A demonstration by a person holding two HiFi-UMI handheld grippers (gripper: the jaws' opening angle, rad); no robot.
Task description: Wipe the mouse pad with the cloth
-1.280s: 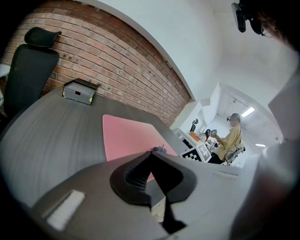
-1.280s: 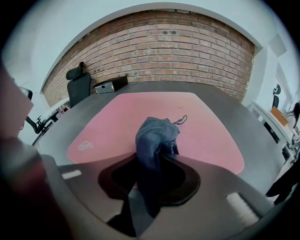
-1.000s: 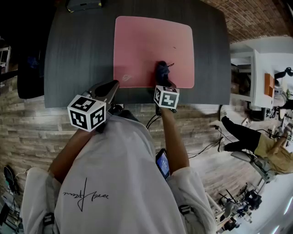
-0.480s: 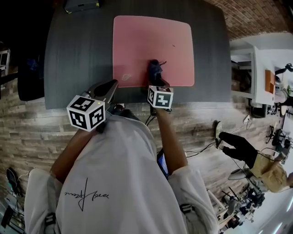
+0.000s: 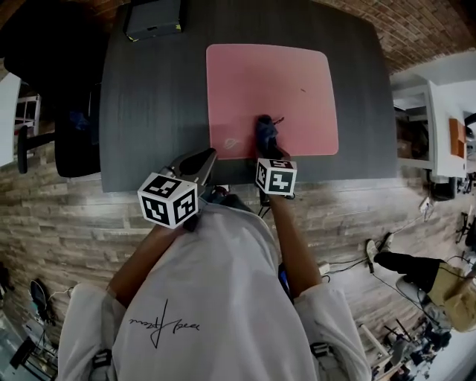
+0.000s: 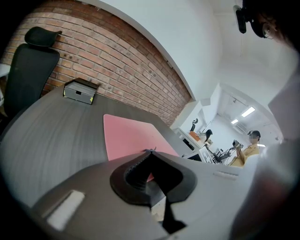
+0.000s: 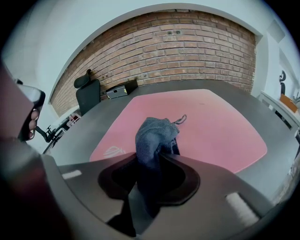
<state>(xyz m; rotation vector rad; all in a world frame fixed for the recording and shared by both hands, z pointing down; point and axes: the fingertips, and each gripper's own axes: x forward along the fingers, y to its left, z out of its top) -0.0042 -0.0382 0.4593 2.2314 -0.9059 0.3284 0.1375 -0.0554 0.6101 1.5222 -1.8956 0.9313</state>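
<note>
I stand at a dark grey wood-grain tabletop (image 5: 141,97), over a floor of pale wooden planks (image 5: 67,216). A red brick wall (image 7: 187,42) runs behind it, with white plaster (image 6: 187,42) above. A black office chair (image 6: 29,70) sits to my left, and a small grey box (image 5: 152,18) lies at the tabletop's far edge. To my right, strip lights (image 6: 247,111) brighten a room with white furniture (image 5: 439,97).

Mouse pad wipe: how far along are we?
Done: the cloth is clamped in the right gripper. In hand: it sits on the mouse pad near the front edge. Left: the rest of the pad; nothing shows what is already wiped. The left gripper is shut and empty, off the pad.
</note>
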